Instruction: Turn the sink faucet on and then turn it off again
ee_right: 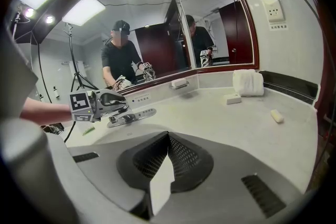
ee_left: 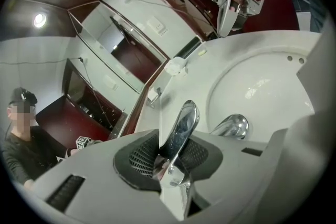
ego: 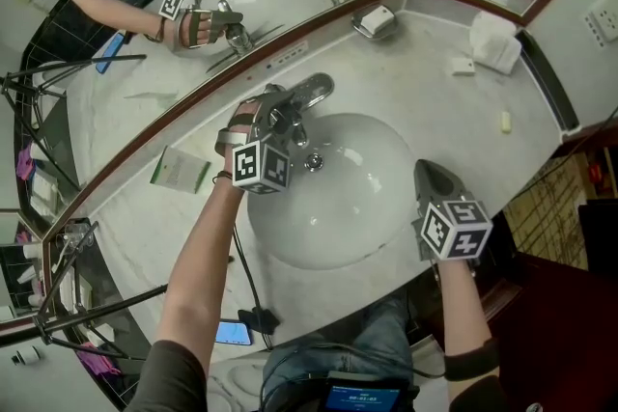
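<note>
The chrome faucet [ego: 311, 94] stands at the back rim of the white sink basin [ego: 386, 159]. My left gripper [ego: 288, 118] reaches in from the left and is shut on the faucet handle [ee_left: 181, 131]; in the left gripper view the lever lies pinched between both dark pads. The spout [ee_left: 233, 126] curves out just to the right of the jaws. My right gripper [ego: 436, 183] hovers over the basin's right rim, shut, with nothing between its pads [ee_right: 181, 162]. The right gripper view shows the left gripper [ee_right: 100, 105] at the faucet [ee_right: 131, 117]. No water is visible.
A mirror runs along the back of the curved counter. On the counter lie a soap dish [ego: 375, 19], a folded white towel [ego: 497, 43], two small soap bars [ego: 463, 66] [ego: 505, 121] and a green packet [ego: 181, 169]. A phone [ego: 234, 333] lies near the front edge.
</note>
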`<state>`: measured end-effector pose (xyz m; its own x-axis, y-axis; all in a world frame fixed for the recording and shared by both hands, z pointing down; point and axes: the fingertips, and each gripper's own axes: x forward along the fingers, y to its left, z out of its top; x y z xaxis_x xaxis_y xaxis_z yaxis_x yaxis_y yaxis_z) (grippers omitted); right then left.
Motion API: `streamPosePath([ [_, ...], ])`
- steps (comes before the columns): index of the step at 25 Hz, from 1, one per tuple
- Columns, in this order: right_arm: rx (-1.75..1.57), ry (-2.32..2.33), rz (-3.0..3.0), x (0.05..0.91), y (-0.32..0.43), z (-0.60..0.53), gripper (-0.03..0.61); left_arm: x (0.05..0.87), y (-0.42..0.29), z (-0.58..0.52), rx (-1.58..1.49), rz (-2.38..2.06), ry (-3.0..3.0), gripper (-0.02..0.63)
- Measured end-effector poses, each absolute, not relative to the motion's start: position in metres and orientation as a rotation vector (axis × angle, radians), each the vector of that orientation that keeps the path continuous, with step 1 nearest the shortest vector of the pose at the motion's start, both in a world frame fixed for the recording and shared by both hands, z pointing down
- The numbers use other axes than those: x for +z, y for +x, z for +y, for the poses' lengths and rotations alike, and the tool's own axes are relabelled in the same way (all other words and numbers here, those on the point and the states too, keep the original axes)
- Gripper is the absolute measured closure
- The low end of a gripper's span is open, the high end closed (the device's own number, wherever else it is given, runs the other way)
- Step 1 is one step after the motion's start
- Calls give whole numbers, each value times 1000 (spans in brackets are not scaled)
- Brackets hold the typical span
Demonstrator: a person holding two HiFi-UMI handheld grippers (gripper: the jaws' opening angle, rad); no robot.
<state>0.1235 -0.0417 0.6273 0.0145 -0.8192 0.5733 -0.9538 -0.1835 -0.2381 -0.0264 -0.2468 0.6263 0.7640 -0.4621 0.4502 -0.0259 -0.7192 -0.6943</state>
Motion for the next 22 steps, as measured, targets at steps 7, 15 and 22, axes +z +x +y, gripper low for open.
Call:
streamPosePath([
  [7,915,2058,-1862,625,122,-44,561,618,-28,-255,-810,414,-2422,528],
  [15,932,2057,-1858,618,121,-38,561,626,-33,-265,-875,376,-2621,529],
  [22,931,2050,-1863,612,120,-38,561,620,-34,-275,-910,378,-2783,529],
])
